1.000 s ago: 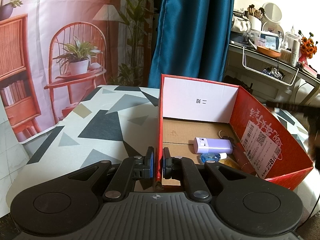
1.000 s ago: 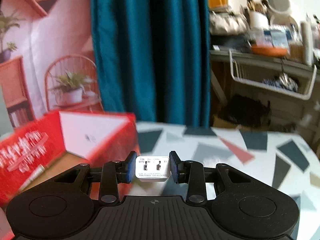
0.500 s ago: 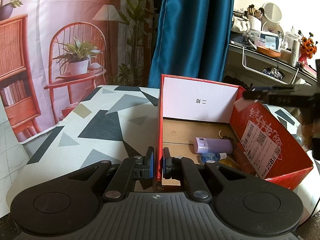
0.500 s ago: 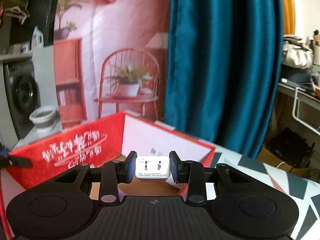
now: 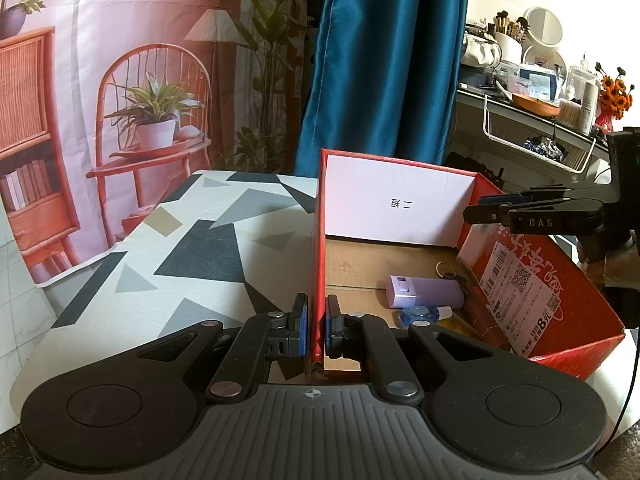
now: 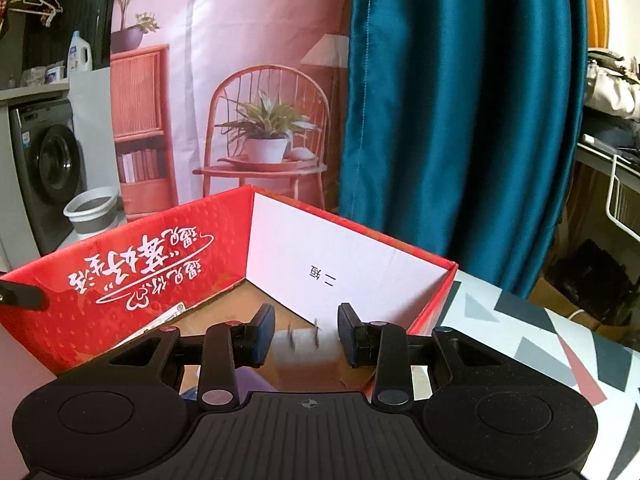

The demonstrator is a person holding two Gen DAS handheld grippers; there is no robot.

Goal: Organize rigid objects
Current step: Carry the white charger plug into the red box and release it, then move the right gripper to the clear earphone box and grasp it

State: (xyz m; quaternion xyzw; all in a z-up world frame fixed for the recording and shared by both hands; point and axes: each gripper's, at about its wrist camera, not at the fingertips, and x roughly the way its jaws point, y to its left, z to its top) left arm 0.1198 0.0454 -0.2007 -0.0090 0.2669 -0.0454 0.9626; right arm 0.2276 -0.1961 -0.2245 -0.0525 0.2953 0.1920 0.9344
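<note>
A red cardboard box (image 5: 532, 280) with a white inner end wall stands open on the patterned table (image 5: 192, 240). My left gripper (image 5: 316, 314) is shut on the box's left wall (image 5: 316, 240), one pad on each side. In the left wrist view my right gripper (image 5: 482, 207) reaches in over the box's far right corner. In its own view the right gripper (image 6: 306, 338) hangs above the box (image 6: 132, 264), with a white plug adapter (image 6: 306, 342) between its pads. The adapter looks smeared, while the pads flank it at the same width as before.
Inside the box lie a lilac case (image 5: 424, 291), a small blue bottle (image 5: 420, 314) and a key ring (image 5: 444, 268). A teal curtain (image 5: 384, 64) hangs behind, and a cluttered shelf (image 5: 536, 96) stands at the right. A printed backdrop covers the left.
My right gripper has swung left from over the table to above the open box, carrying the adapter, which now looks blurred. The left gripper has kept still on the box wall.
</note>
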